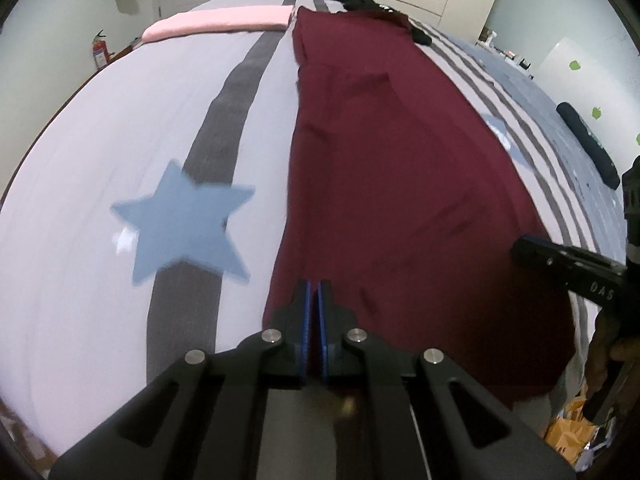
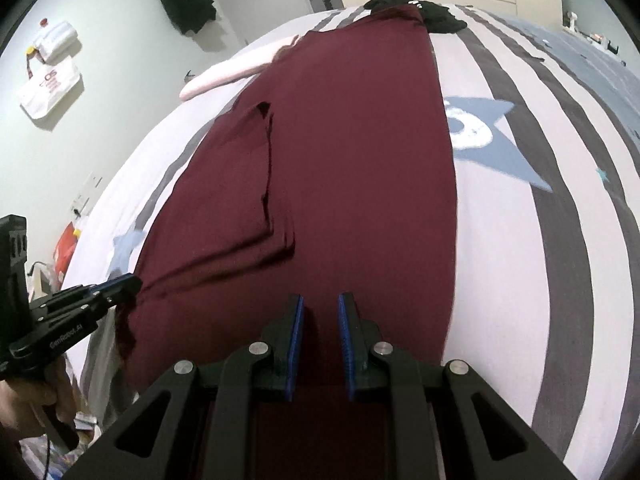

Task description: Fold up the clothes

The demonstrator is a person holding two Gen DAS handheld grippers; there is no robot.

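Beside the maroon garment [image 2: 320, 140], left tongs [image 2: 128, 282] read "GenRobot.ai".

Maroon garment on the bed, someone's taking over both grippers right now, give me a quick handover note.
Left gripper: shut, pinching the near left edge of the maroon garment.
Right gripper: jaws slightly apart over the garment's near hem; whether they grip cloth, I can't tell.
Garment: lies lengthwise on the striped bedspread, left side already folded inward.
A pink garment lies folded at the far left; a black garment lies unfolded at the far end.
Left: finish folding the maroon one, then probably the black one.
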